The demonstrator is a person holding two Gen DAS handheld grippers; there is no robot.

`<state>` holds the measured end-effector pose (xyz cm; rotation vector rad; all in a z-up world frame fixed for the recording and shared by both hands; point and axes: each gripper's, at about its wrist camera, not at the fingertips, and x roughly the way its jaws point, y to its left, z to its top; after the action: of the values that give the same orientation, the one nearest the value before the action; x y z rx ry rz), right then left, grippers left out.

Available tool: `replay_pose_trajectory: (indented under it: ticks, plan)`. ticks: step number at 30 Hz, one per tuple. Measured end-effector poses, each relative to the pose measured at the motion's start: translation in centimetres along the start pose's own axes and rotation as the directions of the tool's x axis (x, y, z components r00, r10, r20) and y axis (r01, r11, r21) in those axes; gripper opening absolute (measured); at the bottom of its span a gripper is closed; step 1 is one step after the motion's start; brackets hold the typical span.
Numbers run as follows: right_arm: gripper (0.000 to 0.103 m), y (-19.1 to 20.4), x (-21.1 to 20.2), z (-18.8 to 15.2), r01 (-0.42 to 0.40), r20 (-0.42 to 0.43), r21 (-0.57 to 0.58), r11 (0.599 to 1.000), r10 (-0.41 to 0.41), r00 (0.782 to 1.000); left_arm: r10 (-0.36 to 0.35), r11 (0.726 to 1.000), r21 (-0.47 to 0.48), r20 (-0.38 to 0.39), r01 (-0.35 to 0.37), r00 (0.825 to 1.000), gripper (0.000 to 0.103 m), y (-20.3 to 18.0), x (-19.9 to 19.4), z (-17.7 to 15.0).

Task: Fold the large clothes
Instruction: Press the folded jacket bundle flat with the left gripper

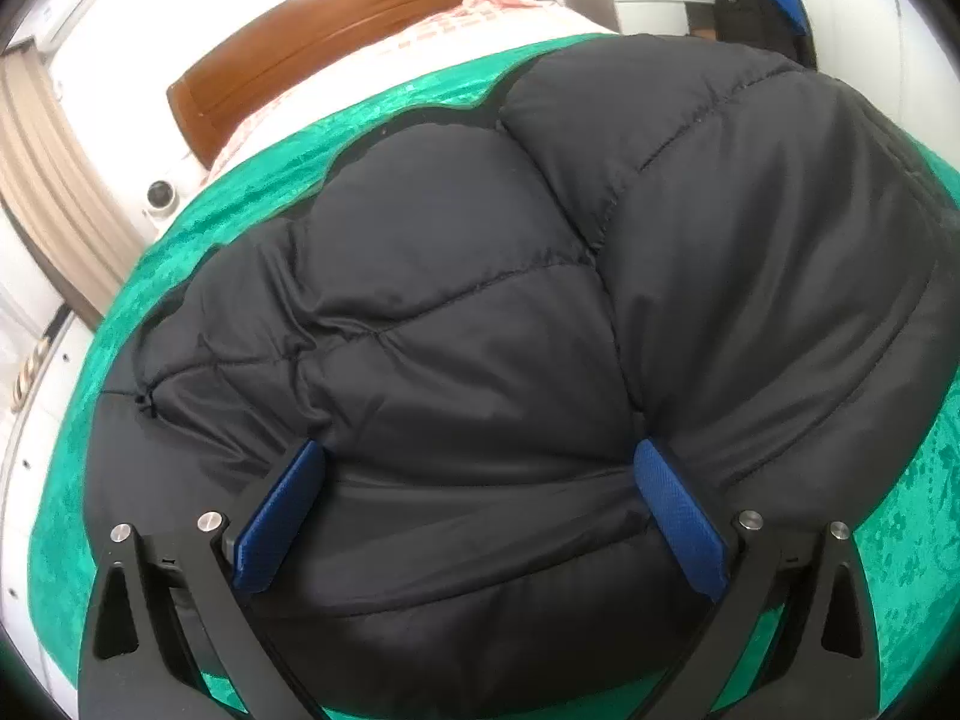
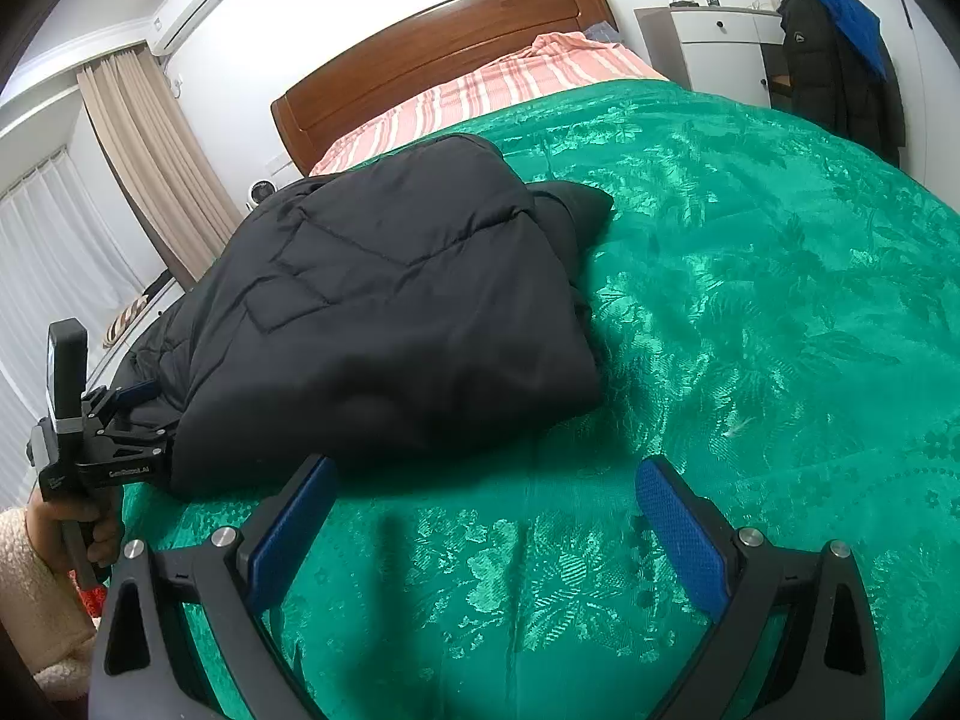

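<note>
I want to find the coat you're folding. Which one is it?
Look at the big bed with the green bedspread. On its left side lies a puffy black quilted jacket, folded into a bundle. The other dark coat hangs by the white cabinet with a blue one on top.

black quilted jacket [image 2: 384, 324], green floral bedspread [image 2: 750, 312]

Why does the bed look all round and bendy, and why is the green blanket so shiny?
Both wrist views use fisheye lenses, so straight edges like the headboard bow and the corners go dark. In the right wrist view, light glints off the glossy green bedspread in bright patches. In the left wrist view the black puffer jacket fills the frame, and the far wall looks washed out.
</note>
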<state>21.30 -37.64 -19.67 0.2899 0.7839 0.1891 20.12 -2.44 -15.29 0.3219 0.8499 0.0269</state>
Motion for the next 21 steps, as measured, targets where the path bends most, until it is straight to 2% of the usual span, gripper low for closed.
replay_pose_trajectory:
  ticks: [17,21]
  plan:
    - [0.099,0.0,0.0,0.0,-0.003,-0.002,0.001,1.000,0.003,1.000,0.012,1.000,-0.007,-0.032,-0.012,0.999,0.102,0.6,-0.7,0.6]
    - [0.099,0.1,0.0,-0.1,-0.001,-0.003,0.000,1.000,0.001,1.000,-0.014,1.000,-0.027,-0.054,0.013,0.998,0.102,0.8,-1.6,0.3]
